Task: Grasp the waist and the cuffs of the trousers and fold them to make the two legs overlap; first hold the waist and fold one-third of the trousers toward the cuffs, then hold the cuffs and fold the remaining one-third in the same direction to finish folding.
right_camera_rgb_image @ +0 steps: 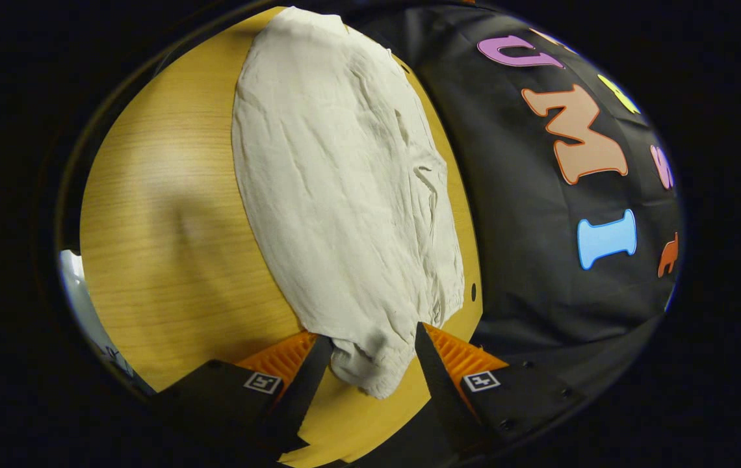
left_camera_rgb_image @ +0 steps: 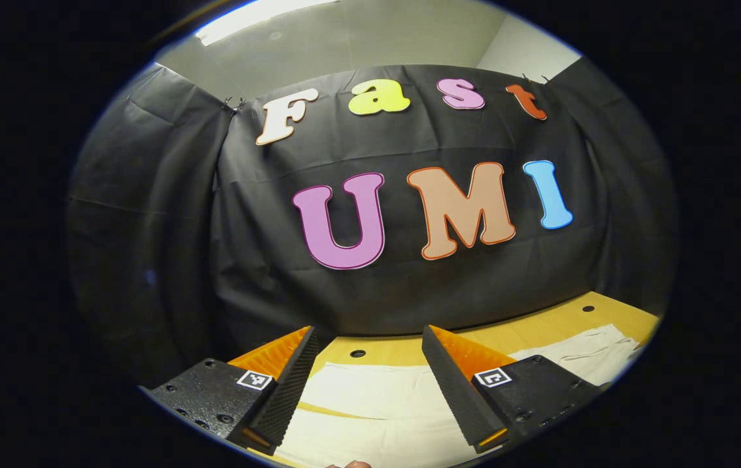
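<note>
- The bench (right_camera_rgb_image: 169, 260), a pale wood top with small round holes, lies under and ahead of the right tongs; in the left gripper view it runs forward from the left tongs to the foot of the black cloth wall (left_camera_rgb_image: 409, 273).
- The trousers (right_camera_rgb_image: 344, 195), a pale cream garment, lie flat and rather wrinkled on the bench, stretching straight away from the right tongs toward the far edge. One end bunches up right between the right fingers; whether that end is waist or cuffs I cannot tell. In the left gripper view, cream cloth lies on the bench just below and ahead of the left tongs, with another stretch off to their right.
- The right tongs (right_camera_rgb_image: 370, 354) are spread, with the near end of the cloth sitting in the gap; the fingers stand on either side of it without pressing, so nothing is pinched.
- The left tongs (left_camera_rgb_image: 367, 364) are spread too, held above the cloth and pointing level at the wall, gripping nothing.
- Step in hand, as I judge it: the first grasp for laying one leg over the other, not yet made; no fold looks done from here.
- Next move calls for closing the right tongs on the bunched end, dipping the left tongs down to the cloth and pinching the other end, taking every layer, then lifting both ends together so the cloth carries over evenly.
</note>
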Motion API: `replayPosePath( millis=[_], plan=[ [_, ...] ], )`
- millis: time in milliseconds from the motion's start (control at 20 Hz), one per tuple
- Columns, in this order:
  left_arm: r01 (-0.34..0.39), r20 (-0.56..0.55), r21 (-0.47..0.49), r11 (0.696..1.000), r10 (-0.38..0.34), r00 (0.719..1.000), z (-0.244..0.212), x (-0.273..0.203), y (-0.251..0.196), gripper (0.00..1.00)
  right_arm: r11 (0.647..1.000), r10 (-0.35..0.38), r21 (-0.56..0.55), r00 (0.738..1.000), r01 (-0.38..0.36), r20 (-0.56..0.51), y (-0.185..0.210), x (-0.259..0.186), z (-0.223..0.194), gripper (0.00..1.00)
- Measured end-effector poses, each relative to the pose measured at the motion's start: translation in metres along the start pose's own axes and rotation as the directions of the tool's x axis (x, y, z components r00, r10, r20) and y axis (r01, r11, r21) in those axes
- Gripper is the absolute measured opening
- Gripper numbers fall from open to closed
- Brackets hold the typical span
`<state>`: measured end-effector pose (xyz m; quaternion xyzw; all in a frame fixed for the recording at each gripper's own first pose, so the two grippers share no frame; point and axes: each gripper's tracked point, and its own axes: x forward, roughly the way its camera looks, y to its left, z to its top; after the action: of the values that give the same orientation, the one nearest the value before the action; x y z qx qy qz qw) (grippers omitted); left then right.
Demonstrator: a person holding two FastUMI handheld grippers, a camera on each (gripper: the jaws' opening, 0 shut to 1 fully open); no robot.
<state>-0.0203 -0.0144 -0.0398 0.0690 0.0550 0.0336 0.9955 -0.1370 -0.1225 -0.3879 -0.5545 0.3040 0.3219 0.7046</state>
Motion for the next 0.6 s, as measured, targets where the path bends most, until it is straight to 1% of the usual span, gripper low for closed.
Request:
replayPosePath(
  millis=[50, 200, 350, 400, 450, 500, 550, 600],
  plan=[
    [-0.002, -0.001, -0.001, 1.0, 0.002, 1.0, -0.002, -0.001, 0.001, 0.96, 1.0, -0.005, 0.001, 1.0, 0.005, -0.005, -0.001, 0.003, 0.002, 0.83],
    [-0.006, -0.002, 0.003, 1.0, 0.006, 1.0, -0.002, -0.003, 0.005, 0.96, 1.0, -0.007, -0.007, 0.999, 0.007, -0.031, 0.003, 0.011, 0.004, 0.66],
    [-0.007, -0.004, 0.009, 1.0, 0.007, 1.0, -0.004, -0.004, 0.009, 0.96, 1.0, 0.02, -0.004, 0.998, -0.02, -0.061, 0.015, 0.015, 0.004, 0.41],
    [-0.009, -0.005, 0.013, 1.0, 0.009, 1.0, -0.003, -0.005, 0.01, 0.96, 1.0, 0.024, -0.014, 0.998, -0.025, -0.065, 0.018, 0.016, 0.005, 0.25],
    [-0.012, -0.005, 0.017, 1.0, 0.012, 1.0, -0.005, -0.006, 0.013, 0.96, 1.0, 0.013, -0.026, 0.998, -0.014, -0.068, 0.019, 0.013, 0.006, 0.19],
    [-0.015, -0.005, 0.02, 1.0, 0.015, 1.0, -0.005, -0.007, 0.016, 0.96, 1.0, 0.007, -0.027, 0.997, -0.009, -0.073, 0.019, 0.014, 0.005, 0.24],
    [-0.018, -0.007, 0.022, 1.0, 0.018, 1.0, -0.008, -0.008, 0.018, 0.96, 1.0, 0.006, -0.009, 0.997, -0.006, -0.08, 0.019, 0.015, 0.005, 0.09],
    [-0.019, -0.01, 0.026, 0.999, 0.019, 1.0, -0.01, -0.01, 0.02, 0.96, 1.0, 0.013, 0.022, 0.996, -0.011, -0.091, 0.019, 0.016, 0.005, 0.08]
  ],
)
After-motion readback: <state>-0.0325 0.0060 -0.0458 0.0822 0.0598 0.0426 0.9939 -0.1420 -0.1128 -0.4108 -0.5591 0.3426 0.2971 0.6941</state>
